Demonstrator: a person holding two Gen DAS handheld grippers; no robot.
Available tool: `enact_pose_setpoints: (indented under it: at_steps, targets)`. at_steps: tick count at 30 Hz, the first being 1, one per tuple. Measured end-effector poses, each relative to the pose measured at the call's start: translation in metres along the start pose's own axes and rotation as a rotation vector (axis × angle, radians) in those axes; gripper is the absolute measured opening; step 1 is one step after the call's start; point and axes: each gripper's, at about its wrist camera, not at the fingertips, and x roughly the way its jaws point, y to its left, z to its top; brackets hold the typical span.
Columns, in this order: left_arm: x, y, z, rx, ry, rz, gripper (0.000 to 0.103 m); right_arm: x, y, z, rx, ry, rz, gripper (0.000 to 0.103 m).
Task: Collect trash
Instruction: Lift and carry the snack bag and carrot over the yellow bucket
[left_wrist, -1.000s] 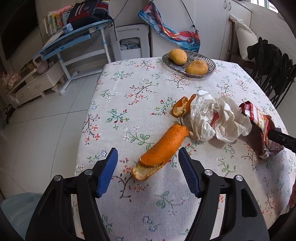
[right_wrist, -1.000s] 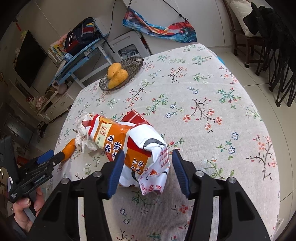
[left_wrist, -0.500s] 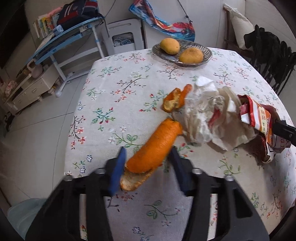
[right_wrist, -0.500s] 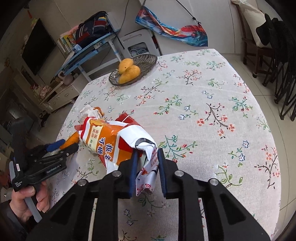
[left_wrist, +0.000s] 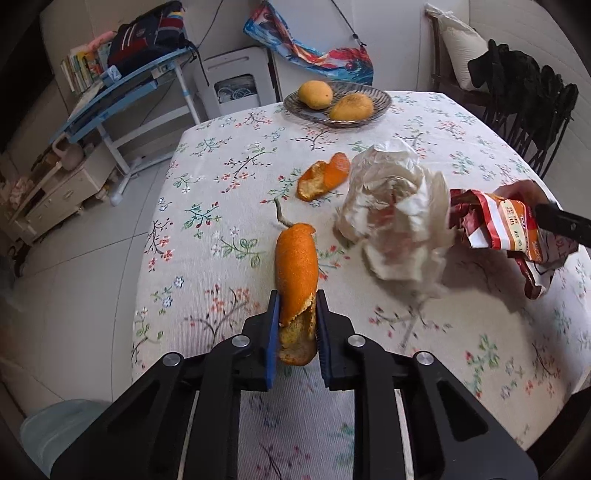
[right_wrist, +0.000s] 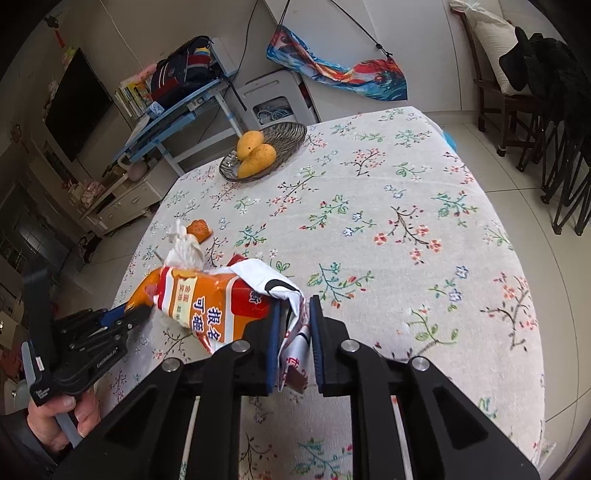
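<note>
Looking along the left gripper (left_wrist: 295, 332), its fingers have just been closing and now pinch the near end of a long orange peel (left_wrist: 296, 273), pressing on both sides where the pale inner pith shows, while the far end with its stalk points out over the floral counter (left_wrist: 229, 177). Curled peel like this is light and fairly stiff but tears easily, so the hold at its thicker folded end looks sound. A smaller orange peel scrap (left_wrist: 323, 176) lies further off, just beside a crumpled white plastic bag (left_wrist: 395, 214); that bag looks soft and nearly weightless, best taken by a bunched fold. At the right edge the snack wrapper (left_wrist: 498, 225) hangs from the other tool, and a dish of mangoes (left_wrist: 338, 101) stands at the far side. From the right wrist, the right gripper (right_wrist: 294, 343) has also just been closing, and its fingers clamp a thin fold of the orange-and-white snack wrapper (right_wrist: 207, 302), which sticks out to the left above the counter (right_wrist: 406, 221). Such film is slick and crinkly and could slip, so a doubled fold deep between the pads seems safest. A hand (right_wrist: 55, 421) holds the left gripper (right_wrist: 122, 317) at lower left.
</note>
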Motion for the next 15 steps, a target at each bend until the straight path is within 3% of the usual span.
enact_pose_setpoints:
  at_steps: [7,12,15]
  targets:
    - [-0.021,-0.005,-0.016,0.000,-0.005,-0.029,0.018,-0.013,0.008,-0.011,-0.051,0.018,-0.008,0.016]
    - [-0.023,-0.007,-0.025,0.000,0.012,-0.043,0.018,0.000,0.011,-0.018,-0.045,0.061,-0.006,0.039]
    - [-0.022,-0.006,-0.027,-0.005,0.020,-0.043,0.018,0.003,0.012,-0.020,-0.049,0.064,-0.009,0.040]
